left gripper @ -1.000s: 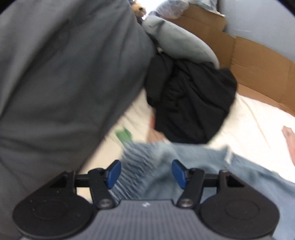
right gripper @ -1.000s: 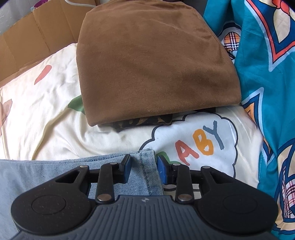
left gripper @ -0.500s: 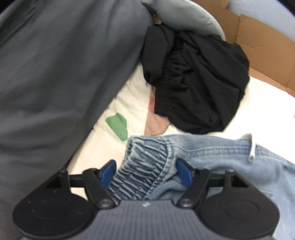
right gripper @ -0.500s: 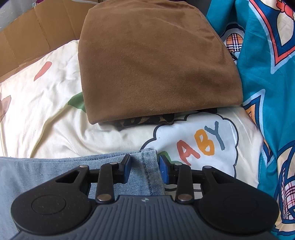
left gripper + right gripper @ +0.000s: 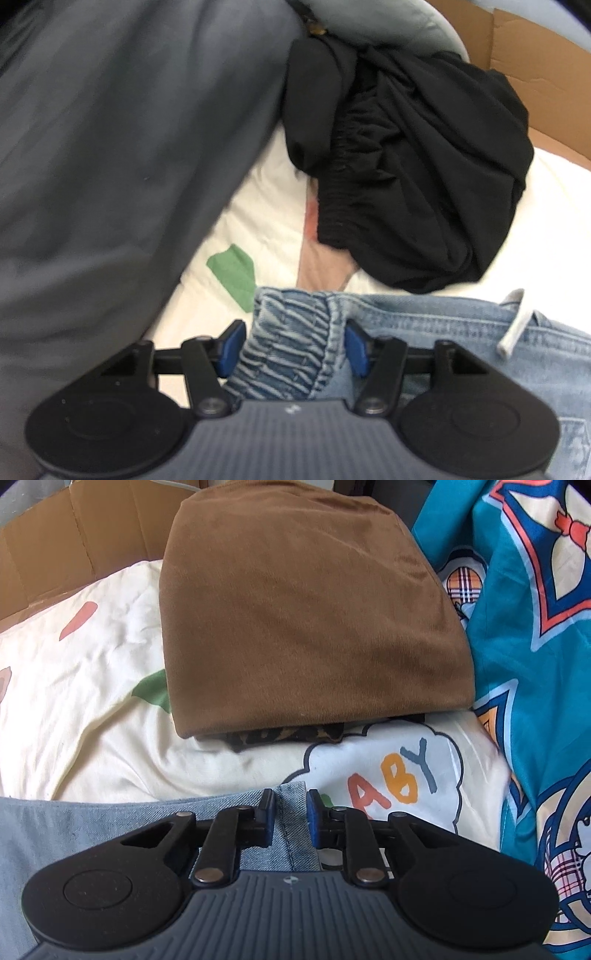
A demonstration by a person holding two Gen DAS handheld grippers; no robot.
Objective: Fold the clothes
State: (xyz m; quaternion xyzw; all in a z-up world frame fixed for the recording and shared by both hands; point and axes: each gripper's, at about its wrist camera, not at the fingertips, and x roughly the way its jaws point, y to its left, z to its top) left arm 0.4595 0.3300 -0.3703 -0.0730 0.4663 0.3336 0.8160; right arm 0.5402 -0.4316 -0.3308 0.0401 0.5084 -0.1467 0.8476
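Observation:
Light blue jeans lie across the cream printed bedsheet (image 5: 554, 229). In the left wrist view my left gripper (image 5: 291, 345) is open, its blue pads on either side of the jeans' elastic waistband (image 5: 288, 339). A white drawstring (image 5: 513, 328) hangs at the right. In the right wrist view my right gripper (image 5: 290, 819) is open by a narrow gap, its pads on either side of the hem corner of a jeans leg (image 5: 291, 812). The rest of that leg (image 5: 74, 823) stretches left.
A crumpled black garment (image 5: 417, 177) lies beyond the waistband. A large grey cloth (image 5: 110, 166) fills the left. Cardboard (image 5: 535, 85) lines the far edge. A folded brown garment (image 5: 306, 616) lies past the hem. A teal patterned quilt (image 5: 535, 664) covers the right.
My left gripper has moved forward over the waistband, and its jaws have narrowed around it. My right gripper has stayed at the hem with little movement.

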